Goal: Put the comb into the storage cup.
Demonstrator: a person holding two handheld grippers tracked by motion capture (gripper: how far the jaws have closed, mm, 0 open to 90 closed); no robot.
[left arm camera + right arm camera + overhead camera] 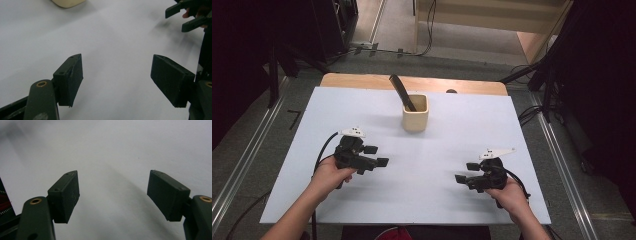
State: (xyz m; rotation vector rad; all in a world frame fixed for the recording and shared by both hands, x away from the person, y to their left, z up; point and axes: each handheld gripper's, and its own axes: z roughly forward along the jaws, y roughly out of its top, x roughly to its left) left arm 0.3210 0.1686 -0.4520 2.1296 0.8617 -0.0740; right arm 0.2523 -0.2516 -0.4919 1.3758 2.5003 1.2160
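Item: white table [437, 175], wooden strip along its far edge. Near the middle of the far edge a cream cup [415, 113] is stood upright, with a dark comb [402, 92] leaned inside it, its upper end tilted toward the far left and projecting well above the rim. The left gripper [376, 156] is held over the near-left part of the table, jaws spread wide and nothing between them; in the left gripper view its pads [70, 78] are seen over bare tabletop, the cup [68, 3] cut off at the top edge. The right gripper [466, 172] is held over the near-right part, jaws likewise spread wide and empty, pads [65, 195] over bare surface. Both are well apart from the cup. Risks, as judged: the cup appears light and tall for its base, so it may be tipped or slid toward the far edge if the comb is pulled sideways rather than along its lean; the comb may be levered against the rim; the thin comb may be pinched off-centre and twisted out of the jaws.
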